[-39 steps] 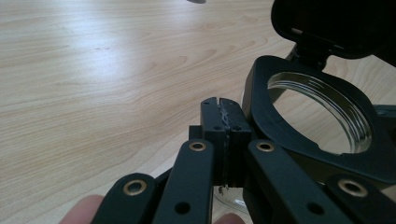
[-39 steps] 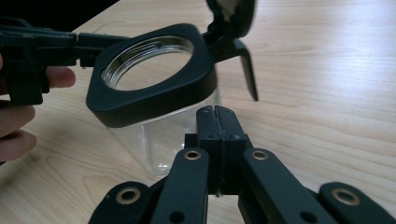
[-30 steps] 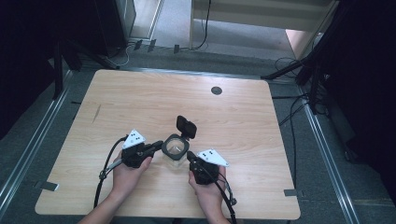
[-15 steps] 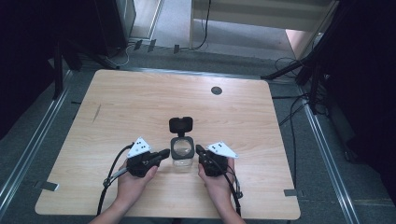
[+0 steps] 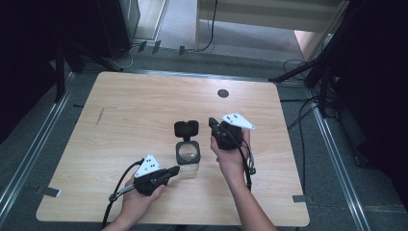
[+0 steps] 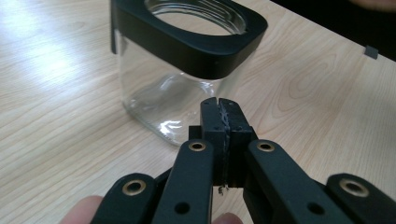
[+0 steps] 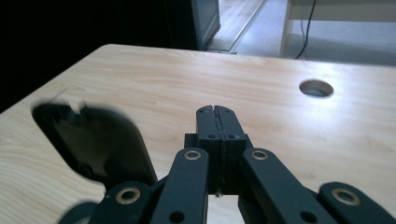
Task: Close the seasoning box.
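A clear glass jar point(image 5: 188, 156) with a black collar stands on the bench point(image 5: 134, 110), nearer the front edge than the back and about midway between the left and right edges. Its black lid point(image 5: 186, 129) is flipped open and stands up behind the collar, toward the back edge. In the left gripper view the jar point(image 6: 173, 70) looks empty, and the wood grain shows through its walls.

The left gripper point(image 5: 172, 170) lies low by the front edge, held in the left hand point(image 5: 137, 199), its tip just beside the jar's lower front-left side; whether it touches the glass cannot be told. Its 2 jaws are pressed together with nothing between them, as the left gripper point(image 6: 222, 108) shows in its own view.

The right gripper point(image 5: 212, 123) is held off the bench by the right hand point(image 5: 231, 156), to the right of the lid and apart from it, pointing toward the back edge. Its 2 jaws are also closed on nothing, seen on the right gripper point(image 7: 217, 115) in its own view, where the lid point(image 7: 93, 140) is a blurred dark shape at the left.

A round hole point(image 5: 223, 93) sits near the back edge, right of centre.
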### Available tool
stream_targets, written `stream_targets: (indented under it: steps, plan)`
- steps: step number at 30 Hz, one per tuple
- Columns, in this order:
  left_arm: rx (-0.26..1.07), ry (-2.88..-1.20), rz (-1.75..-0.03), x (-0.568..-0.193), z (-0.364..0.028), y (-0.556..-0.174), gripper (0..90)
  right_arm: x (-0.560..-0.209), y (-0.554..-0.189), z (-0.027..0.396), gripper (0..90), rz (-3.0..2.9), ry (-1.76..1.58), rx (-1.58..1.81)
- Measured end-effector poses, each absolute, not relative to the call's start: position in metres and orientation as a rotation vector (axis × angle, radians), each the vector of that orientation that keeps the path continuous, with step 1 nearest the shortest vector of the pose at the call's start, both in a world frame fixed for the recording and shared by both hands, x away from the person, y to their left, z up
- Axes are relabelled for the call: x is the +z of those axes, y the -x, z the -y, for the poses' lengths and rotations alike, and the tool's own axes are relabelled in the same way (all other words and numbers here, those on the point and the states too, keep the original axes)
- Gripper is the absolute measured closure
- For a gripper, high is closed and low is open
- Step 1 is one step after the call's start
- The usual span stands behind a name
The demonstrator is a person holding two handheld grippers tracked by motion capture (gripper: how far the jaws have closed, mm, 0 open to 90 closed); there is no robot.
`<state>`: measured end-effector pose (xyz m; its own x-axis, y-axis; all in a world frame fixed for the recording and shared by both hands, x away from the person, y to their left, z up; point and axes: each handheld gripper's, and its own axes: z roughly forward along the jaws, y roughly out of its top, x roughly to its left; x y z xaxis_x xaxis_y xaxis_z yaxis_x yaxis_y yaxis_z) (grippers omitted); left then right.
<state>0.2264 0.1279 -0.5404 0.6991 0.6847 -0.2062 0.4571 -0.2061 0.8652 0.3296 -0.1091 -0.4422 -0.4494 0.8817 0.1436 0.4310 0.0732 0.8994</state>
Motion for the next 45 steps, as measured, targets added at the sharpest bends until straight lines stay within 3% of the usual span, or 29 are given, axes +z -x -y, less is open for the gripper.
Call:
stream_targets:
  steps: [9, 25, 31, 38, 45]
  plan:
    - [0.287, -1.856, -0.875, -0.543, -0.116, -0.229, 90.0, -0.41, -0.348, 0.085, 90.0, -2.006, -1.257, 1.401]
    - [0.286, -1.826, -0.878, -0.543, -0.115, -0.233, 90.0, -0.42, -0.329, 0.058, 90.0, -2.107, -1.185, 1.367]
    - [0.28, -1.802, -0.897, -0.541, -0.118, -0.234, 90.0, -0.432, -0.303, 0.065, 90.0, -2.129, -1.163, 1.377]
    - [0.278, -1.782, -0.905, -0.539, -0.122, -0.236, 90.0, -0.468, -0.273, 0.072, 90.0, -2.16, -1.158, 1.331]
    - [0.266, -1.76, -0.924, -0.538, -0.13, -0.24, 90.0, -0.48, -0.274, 0.074, 90.0, -2.163, -1.169, 1.314]
